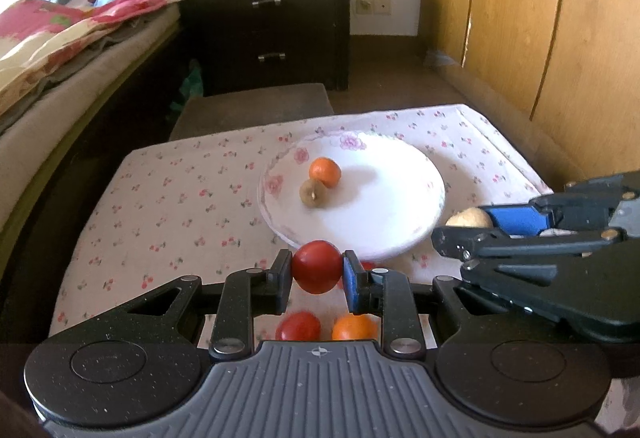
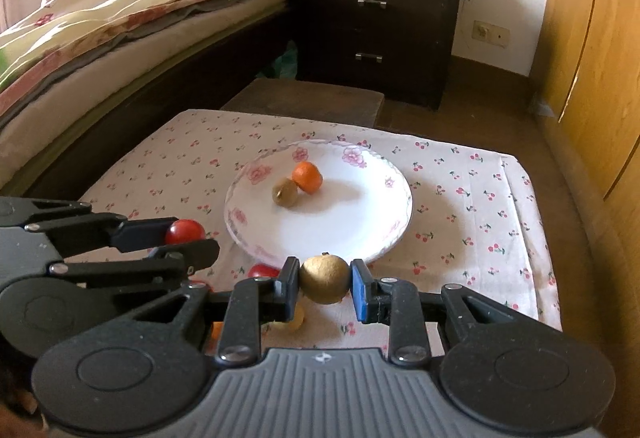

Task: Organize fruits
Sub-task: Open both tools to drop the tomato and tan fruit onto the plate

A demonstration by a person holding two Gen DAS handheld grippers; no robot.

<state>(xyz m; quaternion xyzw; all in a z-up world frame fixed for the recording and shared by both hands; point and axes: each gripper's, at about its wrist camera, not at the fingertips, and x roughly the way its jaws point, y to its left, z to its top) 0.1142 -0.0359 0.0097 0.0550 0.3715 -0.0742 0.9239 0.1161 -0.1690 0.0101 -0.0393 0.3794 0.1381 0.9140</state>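
My left gripper (image 1: 316, 272) is shut on a red tomato (image 1: 316, 262), held just short of the near rim of the white floral plate (image 1: 384, 206). My right gripper (image 2: 325, 284) is shut on a tan round fruit (image 2: 325, 276) at that plate's near rim (image 2: 340, 230). An orange (image 2: 307, 177) and a brown kiwi (image 2: 285, 192) touch each other on the plate's left part. In the right wrist view the left gripper (image 2: 188, 238) with its tomato (image 2: 185, 231) is at the left. The right gripper (image 1: 468, 228) shows at the right of the left wrist view.
Loose on the cherry-print cloth (image 1: 168, 206) under the grippers lie a red fruit (image 1: 298, 326), an orange (image 1: 355, 327) and a yellowish fruit (image 2: 295, 318). A bed (image 2: 100, 50) runs along the left, a dark drawer chest (image 2: 372, 34) stands behind, wooden wardrobe doors (image 1: 540, 30) at the right.
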